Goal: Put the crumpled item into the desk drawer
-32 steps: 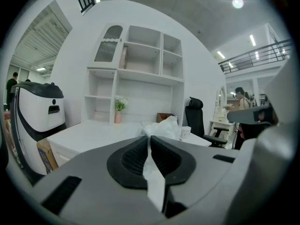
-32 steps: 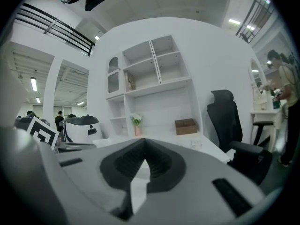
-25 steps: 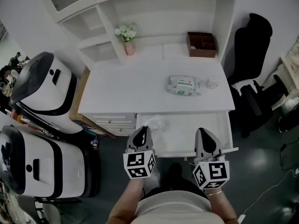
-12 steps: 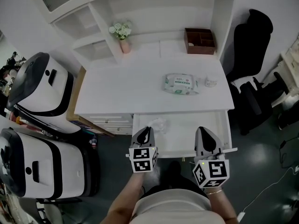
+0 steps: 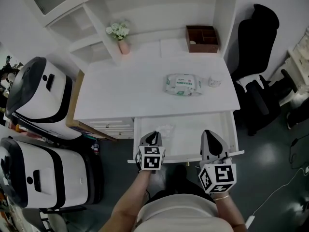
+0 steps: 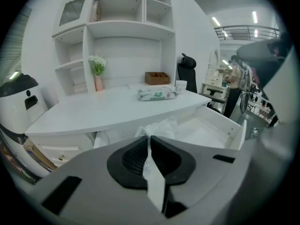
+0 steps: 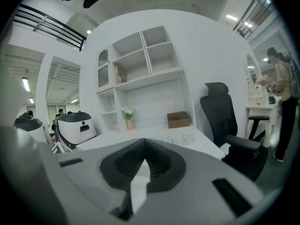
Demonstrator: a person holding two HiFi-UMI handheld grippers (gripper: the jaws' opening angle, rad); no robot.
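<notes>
The crumpled white item (image 5: 164,130) lies in the left back corner of the open desk drawer (image 5: 233,132). My left gripper (image 5: 151,140) hovers over the drawer's front edge, just short of the item, jaws shut with nothing between them. In the left gripper view the left gripper (image 6: 150,138) points at the crumpled item (image 6: 161,127), which sits just past the tips inside the drawer (image 6: 220,125). My right gripper (image 5: 211,141) is above the drawer's front right, shut and empty. The right gripper view shows the right gripper (image 7: 146,159) aimed over the desk toward the shelves.
On the white desk (image 5: 120,95) lie a wipes pack (image 5: 182,83) and a small cup (image 5: 215,81). A brown box (image 5: 202,37) and flower vase (image 5: 120,35) stand at the back. A black chair (image 5: 258,57) is right; white machines (image 5: 34,95) stand left.
My left gripper has drawn back toward the drawer's front edge, away from the crumpled item, which stays in the drawer. The right gripper has hardly moved.
</notes>
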